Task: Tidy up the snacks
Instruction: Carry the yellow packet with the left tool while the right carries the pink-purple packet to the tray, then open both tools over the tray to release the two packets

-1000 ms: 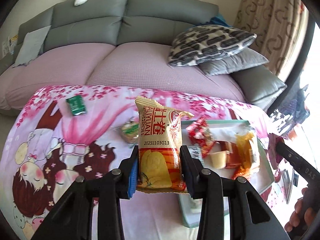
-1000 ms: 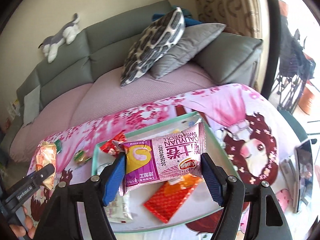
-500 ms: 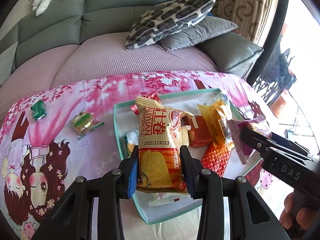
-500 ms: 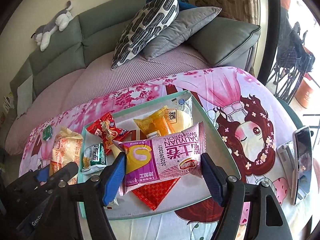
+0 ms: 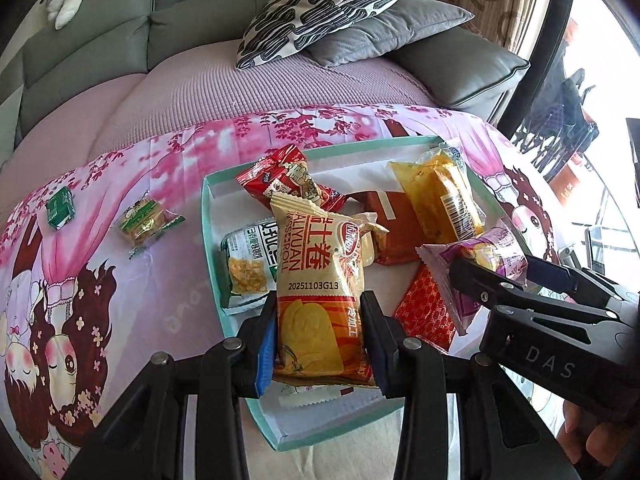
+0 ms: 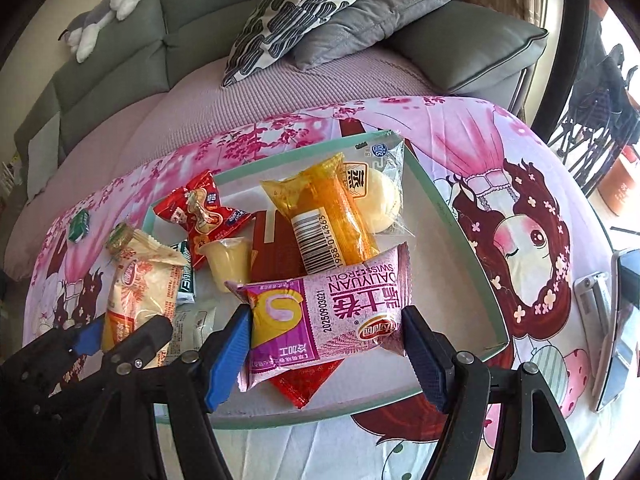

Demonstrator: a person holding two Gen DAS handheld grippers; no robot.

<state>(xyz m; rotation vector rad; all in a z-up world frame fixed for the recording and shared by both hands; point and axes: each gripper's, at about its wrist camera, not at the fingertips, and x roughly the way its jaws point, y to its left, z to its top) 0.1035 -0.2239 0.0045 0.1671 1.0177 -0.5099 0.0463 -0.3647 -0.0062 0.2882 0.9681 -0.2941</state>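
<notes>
My left gripper (image 5: 320, 340) is shut on an orange Swiss-roll pack (image 5: 320, 280) and holds it over the near left part of the teal tray (image 5: 208, 216). My right gripper (image 6: 326, 344) is shut on a pink Swiss-roll pack (image 6: 328, 316) above the tray's (image 6: 460, 240) near side. The tray holds several snacks: a red packet (image 5: 288, 180), a yellow pack (image 5: 436, 196), a green-white pack (image 5: 248, 264) and a red foil sachet (image 5: 428, 308). The right gripper shows in the left wrist view (image 5: 500, 276), and the left gripper in the right wrist view (image 6: 124, 336).
Two small snacks lie on the pink cartoon cloth left of the tray: a green packet (image 5: 60, 206) and a wrapped cake (image 5: 146, 220). A sofa with cushions (image 5: 328, 4) stands behind the table. A phone (image 6: 616, 320) lies at the right edge.
Both grippers have moved in over the tray with their packs, and the two grippers now sit close side by side. The tray looks nearer in both views.
</notes>
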